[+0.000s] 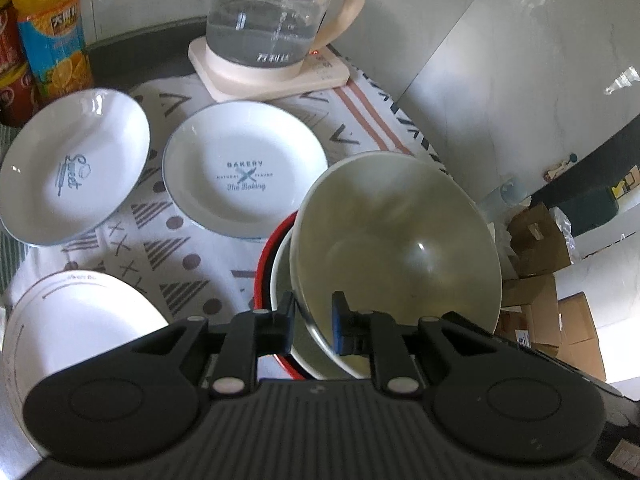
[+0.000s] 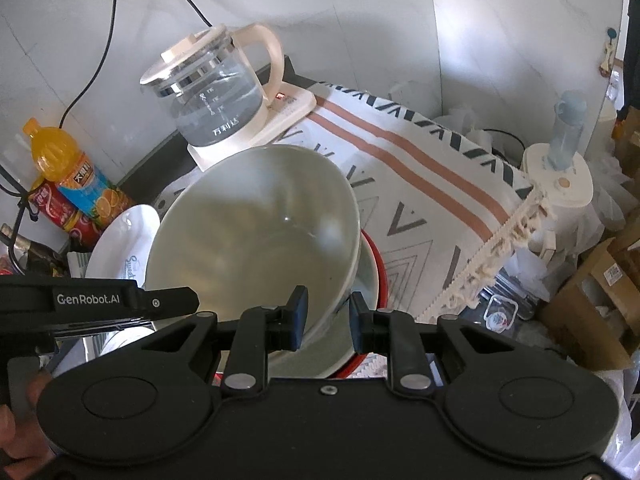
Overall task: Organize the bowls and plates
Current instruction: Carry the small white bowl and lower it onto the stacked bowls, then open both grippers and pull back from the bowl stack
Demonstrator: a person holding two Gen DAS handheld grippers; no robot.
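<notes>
Both jaws grip the pale green bowl's [image 1: 394,240] rim: left gripper [image 1: 314,322] and right gripper [image 2: 328,316] clenched on it, bowl tilted above a red-rimmed bowl [image 1: 266,252] just beyond the fingertips.

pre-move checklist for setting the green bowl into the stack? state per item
1. Left tool on the pale green bowl: ok, fingers straddle the near rim.
2. Right tool on the same bowl: ok, fingers straddle its rim.
3. Whether either tool has closed fully on the rim: cannot tell.
4. Bowl level: not ok, tilted in both views.
5. Target under it: ok, another pale bowl sits inside the red-rimmed bowl directly below.
6. Neighbours apart from the stack: Bakery plate ok; glass kettle ok; Sweet plate cannot tell, partly hidden behind the bowl.
</notes>
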